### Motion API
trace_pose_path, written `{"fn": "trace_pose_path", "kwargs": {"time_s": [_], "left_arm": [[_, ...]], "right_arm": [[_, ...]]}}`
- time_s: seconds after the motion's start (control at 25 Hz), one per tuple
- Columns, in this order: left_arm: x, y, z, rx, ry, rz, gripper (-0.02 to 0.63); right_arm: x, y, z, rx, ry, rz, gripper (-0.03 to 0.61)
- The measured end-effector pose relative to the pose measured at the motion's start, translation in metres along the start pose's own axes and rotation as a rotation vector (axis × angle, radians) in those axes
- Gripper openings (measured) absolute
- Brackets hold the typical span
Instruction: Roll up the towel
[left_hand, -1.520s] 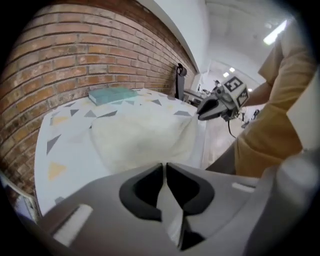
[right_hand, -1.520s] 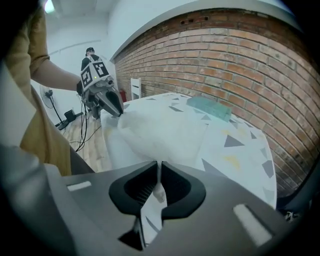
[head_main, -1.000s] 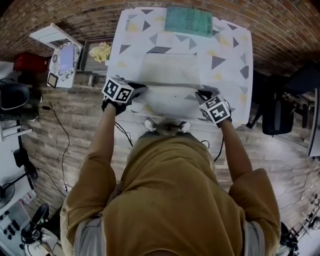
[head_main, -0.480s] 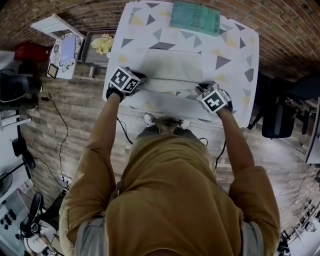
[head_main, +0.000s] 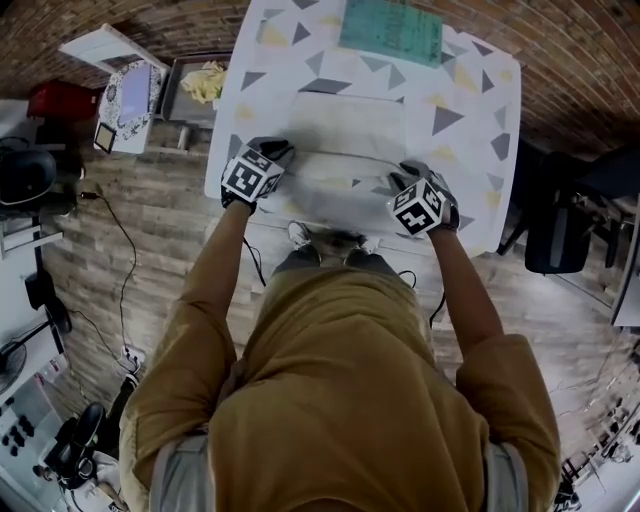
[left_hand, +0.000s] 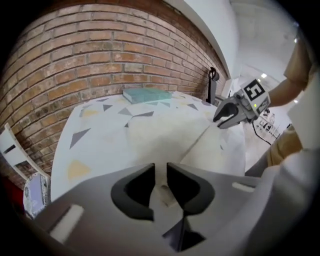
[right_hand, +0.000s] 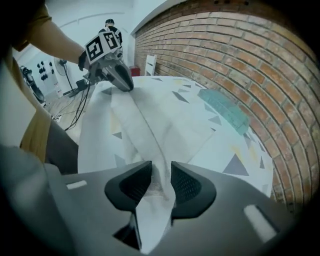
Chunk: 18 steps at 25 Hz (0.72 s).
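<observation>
Fingers (left_hand: 132, 192) of your left gripper (left_hand: 160, 172) are pinched together on a scrap of the white rectangular cloth towel (left_hand: 165, 132) in the left gripper view. In the right gripper view, your right gripper (right_hand: 161, 172) is opening its fingers (right_hand: 192, 187), with a raised towel fold between them touching both. From the head view, the towel lies on the near half of the triangle-patterned white worktop (head_main: 470, 110), a gripper at each near corner.

A red brick wall (head_main: 100, 25) backs the triangle-patterned table (head_main: 470, 60), with wood-plank floor (head_main: 160, 250) and a black chair (head_main: 555, 235) beside it.
</observation>
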<state>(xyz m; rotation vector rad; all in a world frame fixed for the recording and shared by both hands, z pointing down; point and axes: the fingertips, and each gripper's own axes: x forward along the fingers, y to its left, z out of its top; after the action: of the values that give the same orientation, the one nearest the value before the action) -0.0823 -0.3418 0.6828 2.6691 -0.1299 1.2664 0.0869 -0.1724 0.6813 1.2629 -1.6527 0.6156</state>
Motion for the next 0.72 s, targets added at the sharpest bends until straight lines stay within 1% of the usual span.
{"fn": "trace_pose_path", "kwargs": {"time_s": [0.08,0.16,0.24,0.32,0.4,0.52,0.64,0.72], "left_arm": [[-0.009,0.007,0.009,-0.041,-0.072,0.021,0.091],[-0.027,0.014,0.021,-0.065,-0.149,0.069,0.091],[-0.047,0.017,0.027,-0.066,-0.208,0.11,0.091],[-0.062,0.012,0.026,-0.039,-0.233,0.132,0.091],[-0.071,0.001,0.019,0.005,-0.236,0.137,0.091],[-0.077,-0.027,0.011,0.076,-0.232,0.118,0.09],[-0.067,-0.058,0.004,0.222,-0.188,0.068,0.089],[-0.054,-0.076,-0.005,0.312,-0.144,0.017,0.091]], "right_arm": [[-0.007,-0.004,0.002,0.05,-0.032,-0.002,0.107],[-0.018,-0.01,0.002,0.08,-0.068,-0.026,0.124],[-0.031,-0.018,0.002,0.095,-0.11,-0.072,0.124],[-0.043,-0.022,0.001,0.089,-0.144,-0.121,0.124],[-0.052,-0.019,-0.002,0.057,-0.162,-0.155,0.124],[-0.057,-0.001,-0.008,-0.003,-0.17,-0.165,0.124],[-0.049,0.022,-0.011,-0.077,-0.153,-0.141,0.124],[-0.04,0.033,-0.012,-0.114,-0.136,-0.117,0.124]]}}
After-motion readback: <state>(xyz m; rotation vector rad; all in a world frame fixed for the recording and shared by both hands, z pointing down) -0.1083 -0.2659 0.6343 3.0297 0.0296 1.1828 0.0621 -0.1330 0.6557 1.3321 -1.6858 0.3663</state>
